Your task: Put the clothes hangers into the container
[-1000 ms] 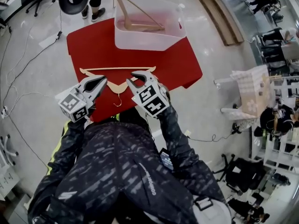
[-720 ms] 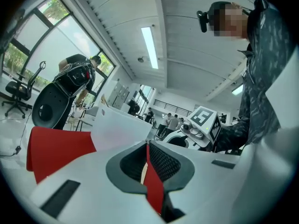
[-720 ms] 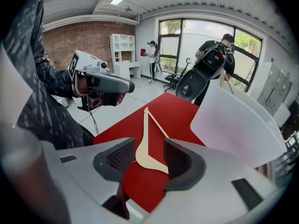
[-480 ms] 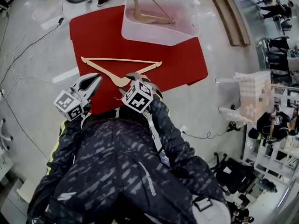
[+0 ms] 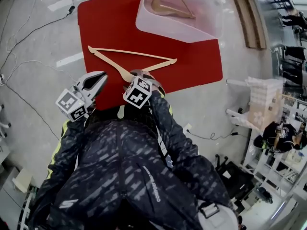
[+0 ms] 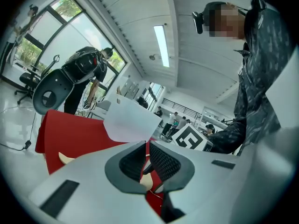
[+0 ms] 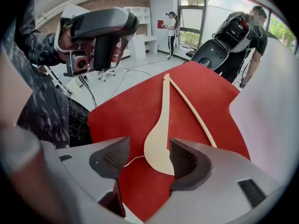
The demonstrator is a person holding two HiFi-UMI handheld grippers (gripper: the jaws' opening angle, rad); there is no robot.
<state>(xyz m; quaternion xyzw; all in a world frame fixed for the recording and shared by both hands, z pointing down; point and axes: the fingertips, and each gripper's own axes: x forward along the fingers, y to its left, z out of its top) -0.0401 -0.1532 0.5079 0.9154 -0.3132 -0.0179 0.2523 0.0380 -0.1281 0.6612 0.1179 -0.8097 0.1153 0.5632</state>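
Observation:
A wooden hanger (image 5: 109, 62) lies flat on the red table (image 5: 105, 23), with its wire hook toward me. My right gripper (image 5: 142, 74) is over the hanger's neck. In the right gripper view its jaws are opening either side of the hanger (image 7: 161, 120); the right gripper (image 7: 149, 144) does not press on the wood. My left gripper (image 5: 98, 80) hovers at the table's near edge, left of the hook. The left gripper (image 6: 146, 146) is shut on nothing. The white container (image 5: 192, 32) stands at the far right of the table with another hanger (image 5: 165, 7) inside.
Cables (image 5: 29, 37) trail over the floor to the left. A person with a black chair (image 7: 224, 45) stands beyond the table's far side. A box on a stand (image 5: 264, 99) is off to the right. The container's wall (image 7: 275, 125) rises close on the right.
My right gripper has moved in over the hanger's neck and its jaws have spread apart. The left gripper has stayed at the table's near edge. The hanger lies as before.

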